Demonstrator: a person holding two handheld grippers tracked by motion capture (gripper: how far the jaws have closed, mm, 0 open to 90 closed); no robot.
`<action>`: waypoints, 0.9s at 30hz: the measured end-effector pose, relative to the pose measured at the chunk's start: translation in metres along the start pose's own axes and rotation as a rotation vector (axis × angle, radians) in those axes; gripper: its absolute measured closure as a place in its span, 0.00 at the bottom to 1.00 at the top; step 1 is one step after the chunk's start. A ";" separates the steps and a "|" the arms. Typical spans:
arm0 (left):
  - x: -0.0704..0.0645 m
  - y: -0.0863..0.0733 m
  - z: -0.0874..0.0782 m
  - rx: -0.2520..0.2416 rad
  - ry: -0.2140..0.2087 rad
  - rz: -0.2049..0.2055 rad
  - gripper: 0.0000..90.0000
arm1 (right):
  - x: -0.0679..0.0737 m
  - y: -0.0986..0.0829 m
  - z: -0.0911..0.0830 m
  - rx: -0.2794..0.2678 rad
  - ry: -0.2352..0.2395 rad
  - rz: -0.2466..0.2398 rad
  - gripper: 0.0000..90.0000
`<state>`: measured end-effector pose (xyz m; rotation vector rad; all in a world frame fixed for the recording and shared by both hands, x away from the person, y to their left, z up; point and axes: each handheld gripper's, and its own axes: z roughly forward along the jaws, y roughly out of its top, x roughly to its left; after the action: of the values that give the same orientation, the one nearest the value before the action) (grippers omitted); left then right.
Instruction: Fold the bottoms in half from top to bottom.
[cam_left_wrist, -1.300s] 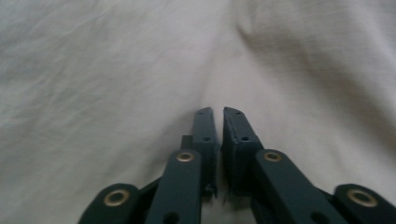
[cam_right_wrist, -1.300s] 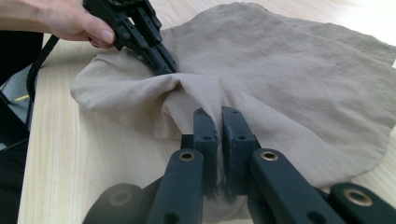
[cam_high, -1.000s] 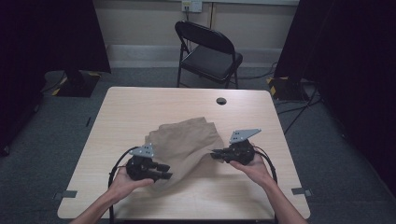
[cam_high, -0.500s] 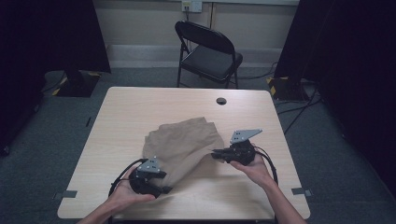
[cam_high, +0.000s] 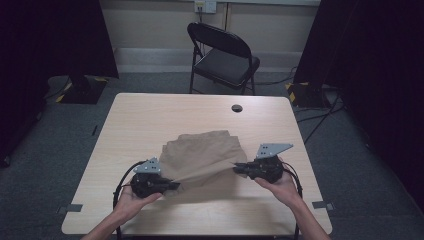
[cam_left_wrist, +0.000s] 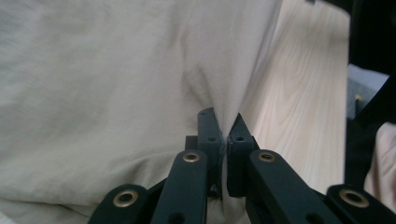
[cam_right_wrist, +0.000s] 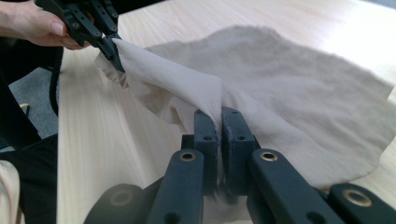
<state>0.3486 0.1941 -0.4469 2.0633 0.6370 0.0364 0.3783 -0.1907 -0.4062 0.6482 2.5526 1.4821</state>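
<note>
A tan cloth (cam_high: 202, 152) lies crumpled in the middle of the light wooden table (cam_high: 150, 115). My left gripper (cam_high: 172, 186) is shut on the cloth's near left edge, and the fabric (cam_left_wrist: 116, 74) is pinched between its jaws (cam_left_wrist: 223, 126). My right gripper (cam_high: 239, 167) is shut on the near right edge; the cloth (cam_right_wrist: 289, 79) rises in a fold between its jaws (cam_right_wrist: 219, 119). The near edge is stretched and lifted between the two grippers. In the right gripper view the left gripper (cam_right_wrist: 112, 46) holds the far corner.
A black folding chair (cam_high: 222, 52) stands beyond the table's far edge. A small round dark cable hole (cam_high: 236, 108) sits in the tabletop near the far right. Black curtains hang at both sides. Cables loop from each gripper over the near table edge.
My left gripper has drawn back toward the near edge and slightly left, pulling the cloth's edge taut. The right gripper has stayed almost still, holding its corner.
</note>
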 end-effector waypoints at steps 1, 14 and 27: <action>0.000 0.001 -0.002 -0.013 -0.009 -0.001 0.98 | 0.003 0.001 -0.003 -0.006 -0.002 -0.001 0.96; -0.029 0.031 -0.043 -0.072 -0.104 0.079 0.97 | 0.046 0.009 -0.043 -0.065 0.034 -0.066 0.96; 0.014 0.048 -0.032 -0.087 -0.082 -0.017 0.96 | 0.007 0.018 -0.024 -0.059 0.001 -0.005 0.95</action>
<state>0.3721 0.2054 -0.3934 1.9653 0.5924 -0.0304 0.3704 -0.1989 -0.3780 0.6324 2.4987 1.5499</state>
